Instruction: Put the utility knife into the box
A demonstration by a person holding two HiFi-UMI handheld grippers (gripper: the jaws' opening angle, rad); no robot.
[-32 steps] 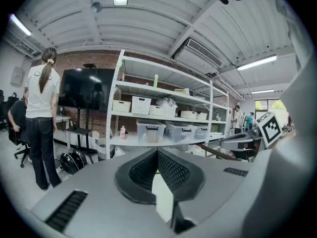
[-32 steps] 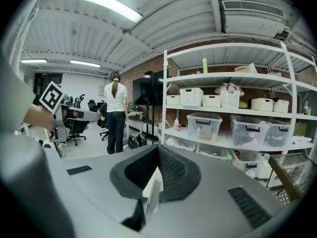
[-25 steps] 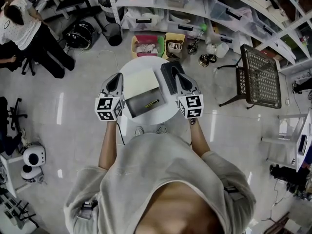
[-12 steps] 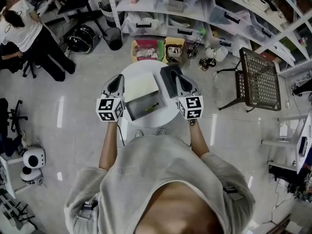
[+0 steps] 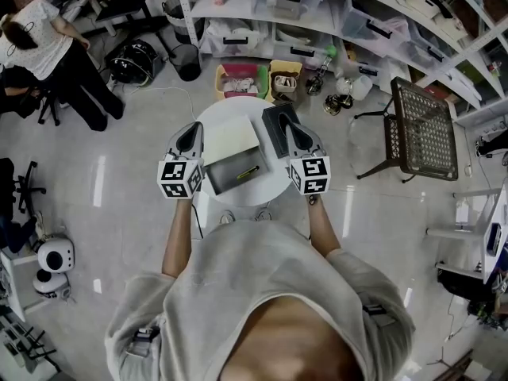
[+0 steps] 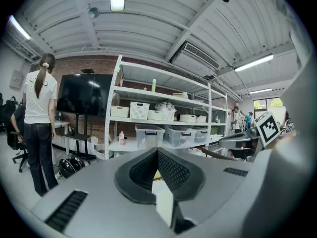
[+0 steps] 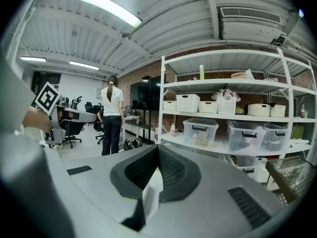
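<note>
Barely shifted since a second ago; knife (image 5: 248, 171) already inside the box (image 5: 224, 178).
Left gripper (image 5: 190, 127) and right gripper (image 5: 286, 121) held left and right of the box above the round surface (image 5: 242, 199), both closed on nothing; likely finished.

Support: a round white table (image 5: 238, 198) is seen from above, set on a glossy pale floor (image 5: 119, 189).
Middle of the top: an open grey box (image 5: 222, 175) is laid here, turned at a slant to the table's near edge.
Behind the box: a flat white rectangular panel (image 5: 232, 133) is laid just beside it, towards the far edge.
Far right of the top: a dark rectangular piece (image 5: 274, 120) is placed next to the white panel; what it is cannot be told.
</note>
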